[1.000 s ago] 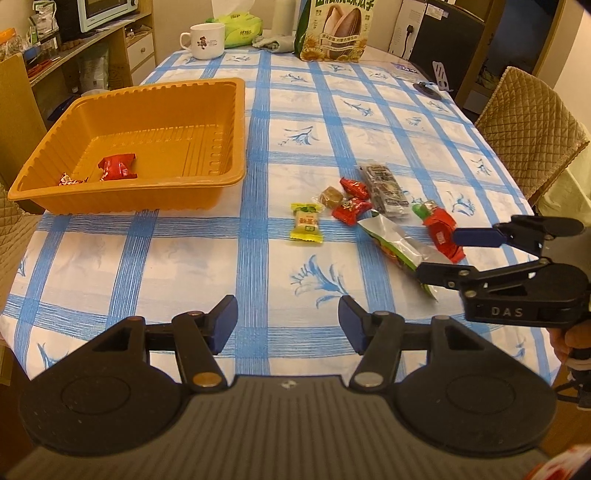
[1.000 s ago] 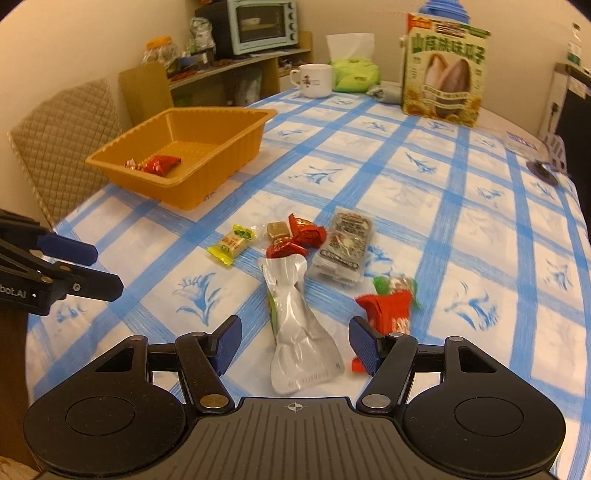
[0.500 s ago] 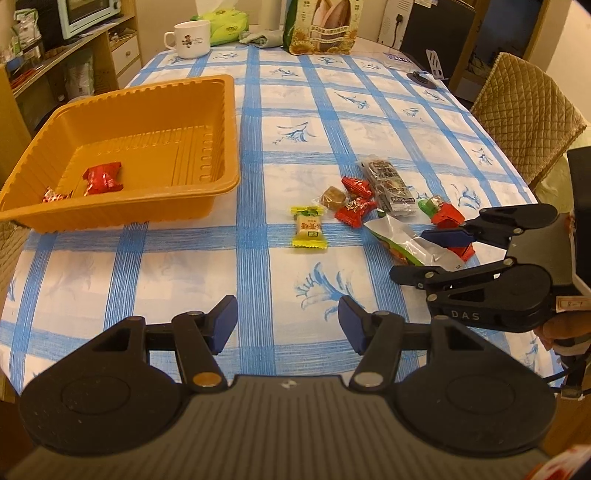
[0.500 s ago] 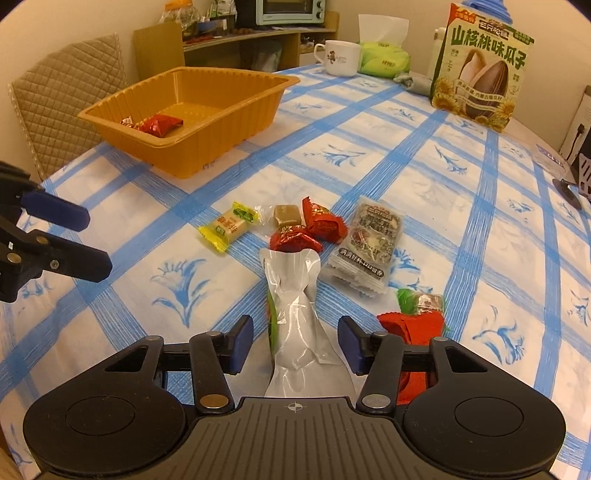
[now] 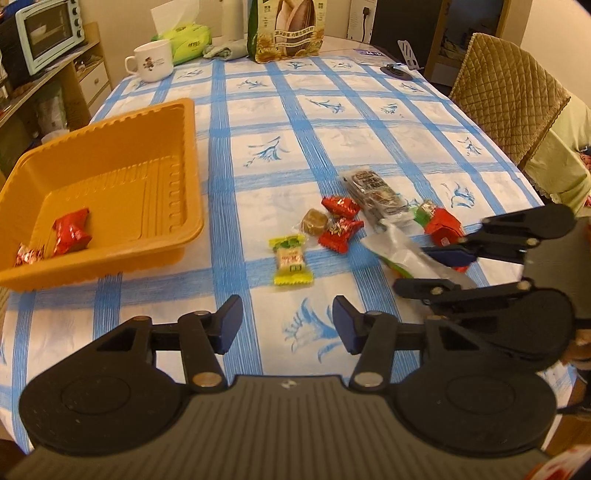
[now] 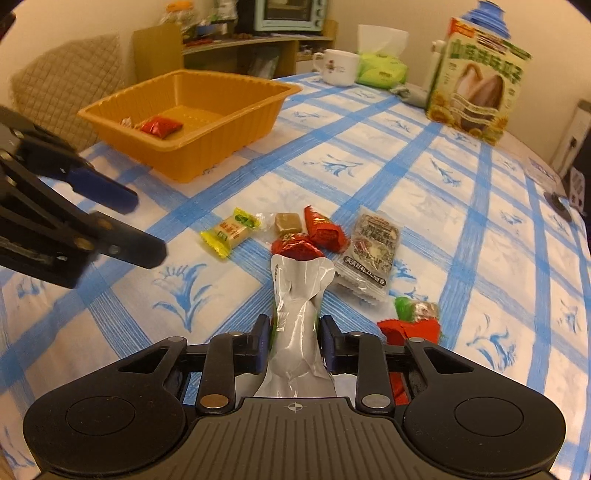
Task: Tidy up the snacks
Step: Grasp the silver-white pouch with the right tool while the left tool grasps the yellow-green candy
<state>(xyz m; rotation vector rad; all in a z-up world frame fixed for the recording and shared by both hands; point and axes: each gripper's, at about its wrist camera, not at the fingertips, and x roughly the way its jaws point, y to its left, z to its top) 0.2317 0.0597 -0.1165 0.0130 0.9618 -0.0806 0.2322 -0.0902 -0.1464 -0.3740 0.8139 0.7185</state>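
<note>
My right gripper (image 6: 293, 341) is shut on a silver-and-green snack pouch (image 6: 299, 314), which also shows in the left wrist view (image 5: 406, 258). Loose snacks lie ahead: a yellow candy (image 6: 231, 230), a brown candy (image 6: 287, 221), red candies (image 6: 325, 232), a clear dark-printed packet (image 6: 369, 254) and a red-green packet (image 6: 413, 321). The orange tray (image 5: 177, 177) holds a red candy (image 5: 72, 230) and a small one (image 5: 27, 254). My left gripper (image 5: 287, 325) is open and empty, above the cloth short of the yellow candy (image 5: 291, 260).
A blue-checked tablecloth (image 5: 332, 122) covers the table. At the far end stand a white mug (image 5: 151, 61), a green tissue pack (image 5: 188, 40) and a sunflower seed bag (image 5: 288, 27). Quilted chairs stand at the right (image 5: 506, 92) and left (image 6: 62, 88).
My right gripper has closed on the silver pouch, having moved forward around it. My left gripper has moved forward and to the right, staying open.
</note>
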